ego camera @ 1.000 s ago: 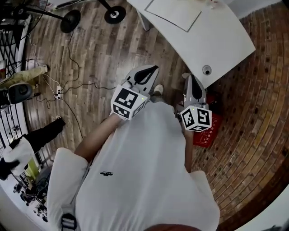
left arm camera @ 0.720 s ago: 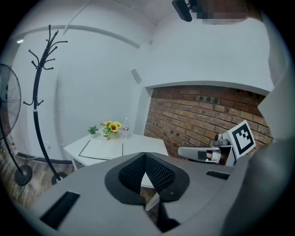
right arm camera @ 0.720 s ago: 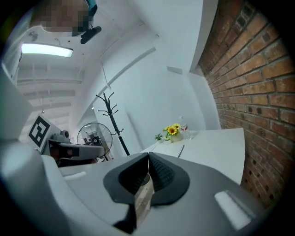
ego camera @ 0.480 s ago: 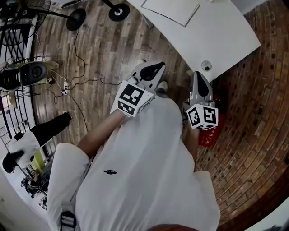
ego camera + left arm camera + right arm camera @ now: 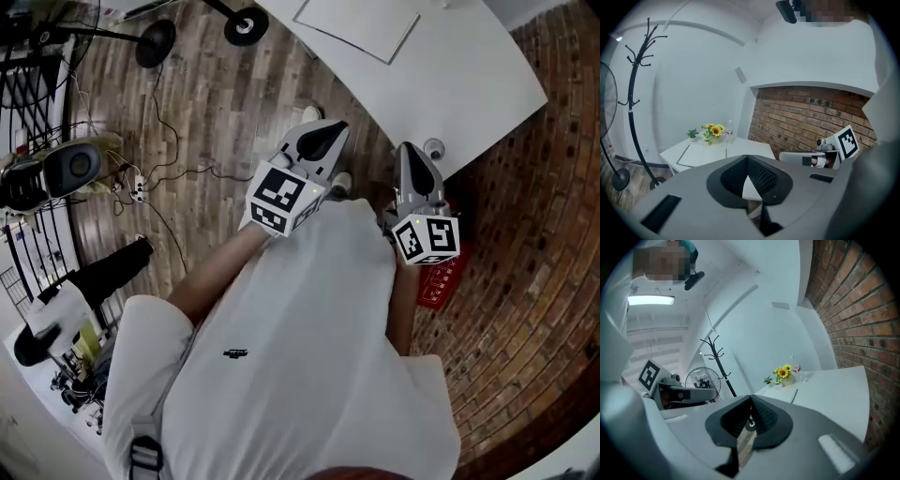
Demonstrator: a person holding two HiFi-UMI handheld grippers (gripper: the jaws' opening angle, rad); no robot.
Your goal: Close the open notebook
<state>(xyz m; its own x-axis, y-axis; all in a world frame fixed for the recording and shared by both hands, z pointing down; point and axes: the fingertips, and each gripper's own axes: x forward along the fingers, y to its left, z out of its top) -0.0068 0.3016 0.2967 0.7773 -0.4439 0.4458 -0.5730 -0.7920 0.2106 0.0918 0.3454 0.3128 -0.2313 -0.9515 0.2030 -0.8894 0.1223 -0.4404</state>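
The open notebook (image 5: 357, 25) lies flat on the white table (image 5: 469, 80) at the top of the head view, its white pages (image 5: 701, 154) showing. It also shows far off in the right gripper view (image 5: 782, 392). My left gripper (image 5: 328, 133) is held in front of the person's chest, short of the table's near edge, jaws shut (image 5: 748, 162) and empty. My right gripper (image 5: 407, 152) is beside it, close to the table's corner, also shut (image 5: 751, 404) with nothing in it. Both point toward the table, apart from the notebook.
A pot of sunflowers (image 5: 714, 131) and a clear bottle (image 5: 729, 132) stand at the table's far side. A coat stand (image 5: 635, 93) and a fan (image 5: 701, 380) are to the left. Cables (image 5: 155, 178) lie on the wooden floor, and a red thing (image 5: 437, 277) on the brick floor.
Both grippers have moved forward toward the table, which now lies closer to their tips. The jaws stayed shut.
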